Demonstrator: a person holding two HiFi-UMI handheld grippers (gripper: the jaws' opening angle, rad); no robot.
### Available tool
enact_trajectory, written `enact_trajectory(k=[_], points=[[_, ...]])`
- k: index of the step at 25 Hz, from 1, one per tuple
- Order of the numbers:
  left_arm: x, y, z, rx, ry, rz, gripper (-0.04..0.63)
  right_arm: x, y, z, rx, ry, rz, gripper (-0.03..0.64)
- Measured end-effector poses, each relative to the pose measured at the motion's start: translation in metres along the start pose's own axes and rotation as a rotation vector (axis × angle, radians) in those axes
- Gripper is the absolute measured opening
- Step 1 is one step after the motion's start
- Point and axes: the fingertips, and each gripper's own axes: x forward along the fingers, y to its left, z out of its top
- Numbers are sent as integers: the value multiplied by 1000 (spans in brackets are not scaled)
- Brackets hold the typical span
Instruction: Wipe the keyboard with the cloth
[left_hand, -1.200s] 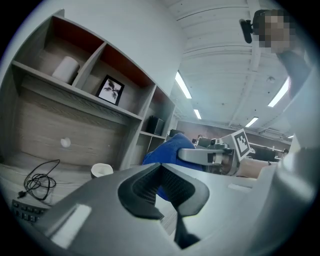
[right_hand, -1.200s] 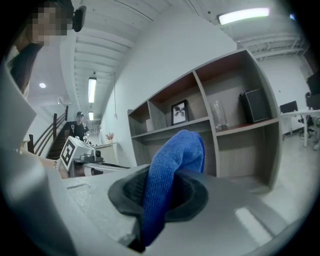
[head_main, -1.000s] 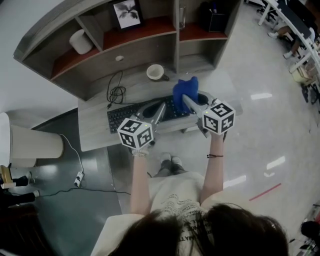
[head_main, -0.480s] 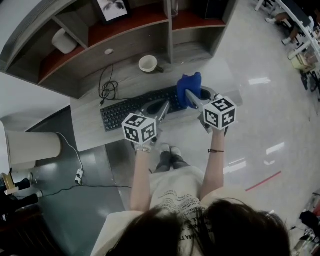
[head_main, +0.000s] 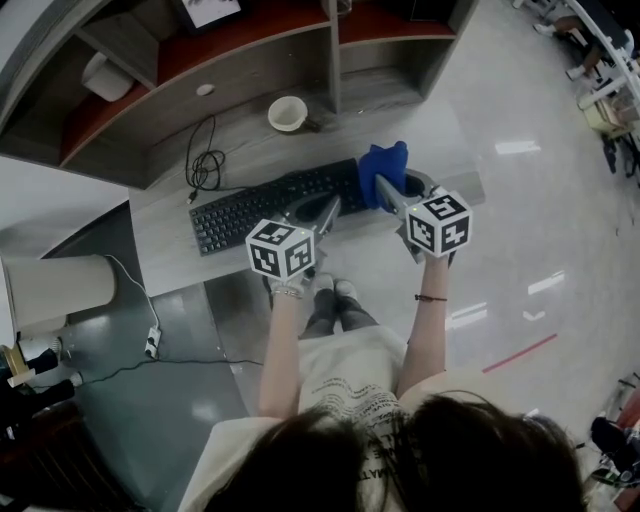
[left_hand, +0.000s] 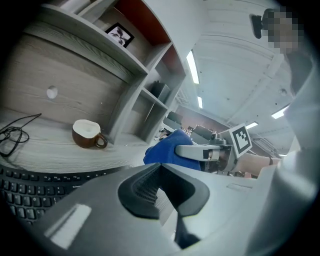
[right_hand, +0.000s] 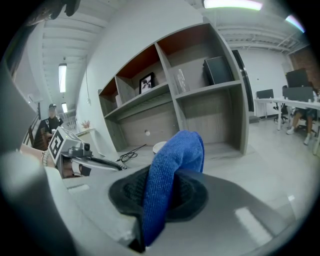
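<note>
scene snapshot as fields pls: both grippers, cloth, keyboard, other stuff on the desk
left gripper: jaws together, nothing between them, near the keyboard's right half
right gripper: shut on the cloth
cloth: blue, sticks up out of the jaws, at the keyboard's right end
keyboard: black, on the desk
cup: behind the keyboard
cable: loosely coiled, behind the keyboard's left end
cloth touching keys: cannot tell

The keyboard (head_main: 265, 207) lies along the desk's (head_main: 165, 255) front, with the cable (head_main: 203, 160) behind its left end, the cup (head_main: 287, 113) behind its middle before the shelf unit (head_main: 250, 70), and the cloth (head_main: 385, 160), in the right gripper (head_main: 380, 185), over its right end, the left gripper (head_main: 330, 207) just left.
</note>
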Motion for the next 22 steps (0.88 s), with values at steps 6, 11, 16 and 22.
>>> enact_trajectory(k=[6, 11, 16, 22], points=[[5, -4, -6, -18, 12, 4, 5, 8, -2, -20, 23, 45, -1, 60], [1, 3, -11, -33, 4, 25, 5, 18, 4, -26, 44, 41, 32, 59], [-5, 5, -14, -38, 3, 34, 5, 21, 7, -29, 54, 48, 35, 60], [-14, 13, -17, -57, -15, 31, 5, 31, 13, -34, 65, 57, 27, 60]])
